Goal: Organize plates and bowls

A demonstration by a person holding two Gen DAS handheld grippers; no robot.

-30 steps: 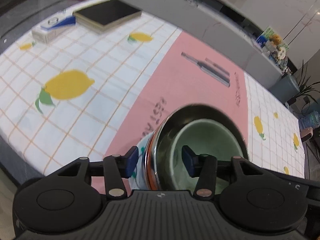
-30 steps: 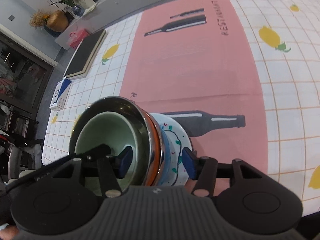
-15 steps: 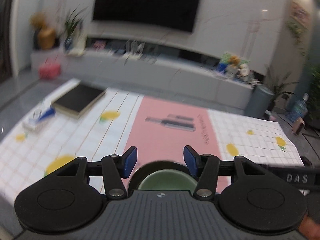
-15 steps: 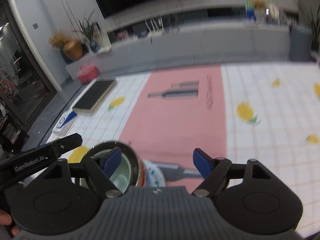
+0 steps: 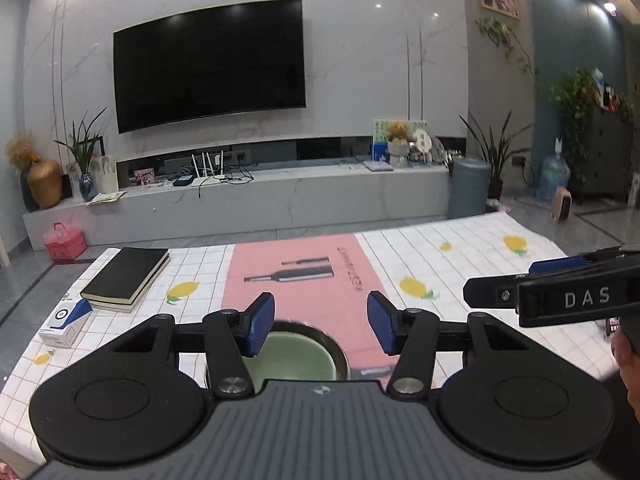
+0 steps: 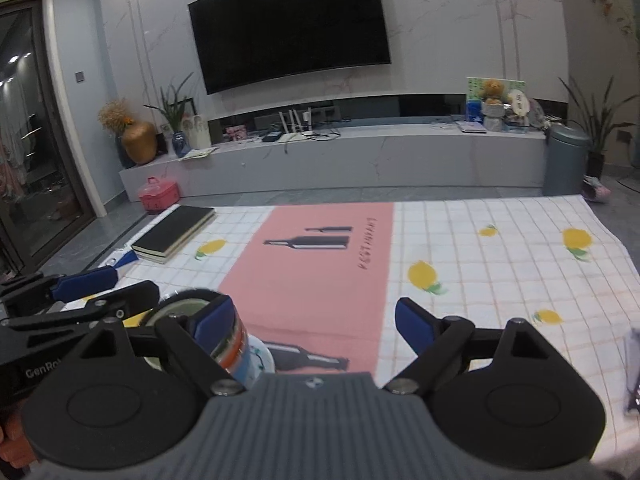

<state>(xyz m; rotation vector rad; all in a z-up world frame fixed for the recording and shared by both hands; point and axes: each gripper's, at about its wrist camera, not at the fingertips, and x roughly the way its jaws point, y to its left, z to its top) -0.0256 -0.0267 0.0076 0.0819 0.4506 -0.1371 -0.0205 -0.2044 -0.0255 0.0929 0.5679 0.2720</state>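
Observation:
A nested stack stands on the pink strip of the tablecloth: a pale green bowl (image 5: 296,356) inside a steel bowl (image 6: 180,300) with an orange band (image 6: 234,350), on a white patterned bowl (image 6: 256,364). My left gripper (image 5: 320,320) hovers above and behind the stack, open, its pads touching nothing. In the right wrist view my right gripper (image 6: 312,320) is up and to the right of the stack. Its jaws are opening, with only bare cloth seen between them. Its left finger hides part of the stack. My left gripper (image 6: 80,284) also shows at that view's left edge.
A black book (image 5: 126,274) and a small blue-and-white box (image 5: 66,320) lie at the table's left. The lemon-print tablecloth (image 6: 480,272) stretches to the right. A person's hand (image 5: 628,360) shows at the right edge. A TV bench (image 5: 240,204) runs beyond the table.
Both grippers have let go of the stack's rim, pulled back and up, and tilted from looking down to nearly level. The right jaws have spread wider.

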